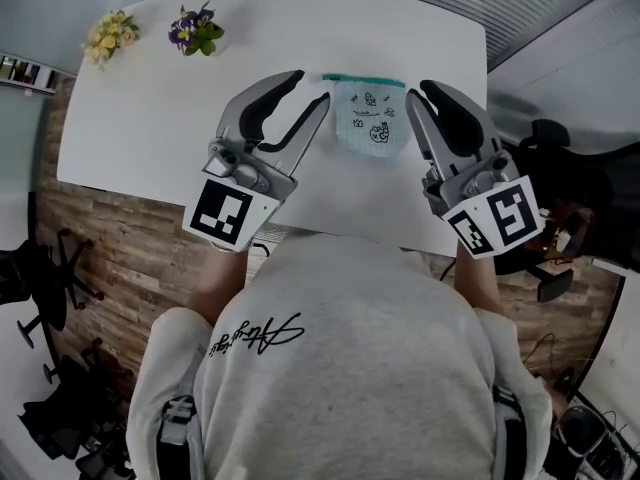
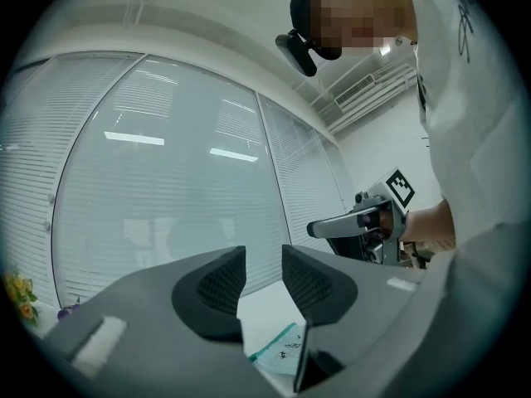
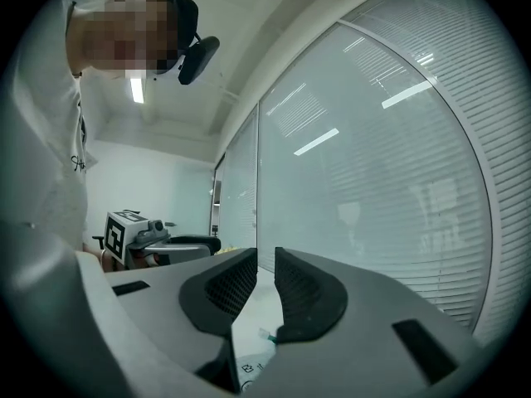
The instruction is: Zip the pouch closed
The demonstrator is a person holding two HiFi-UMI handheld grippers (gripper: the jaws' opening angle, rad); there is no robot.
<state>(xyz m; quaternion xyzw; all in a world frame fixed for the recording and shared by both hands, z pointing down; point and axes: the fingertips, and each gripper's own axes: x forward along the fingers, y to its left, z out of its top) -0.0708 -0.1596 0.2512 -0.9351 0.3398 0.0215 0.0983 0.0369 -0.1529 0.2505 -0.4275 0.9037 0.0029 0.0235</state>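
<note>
Left gripper (image 1: 312,88) jaws stood a narrow gap apart, empty, right gripper (image 1: 417,92) jaws nearly together, also empty, both flanked the pouch (image 1: 370,118), which lay flat below them on the white table (image 1: 150,118), teal zip edge farthest from the person.

Bright, cool, even light; heavy fisheye distortion, dark corners.

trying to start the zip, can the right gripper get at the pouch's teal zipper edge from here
Probably yes: the right gripper hangs close beside the pouch, with only bare table between them and nothing in its jaws, though they'd need opening wider.
</note>
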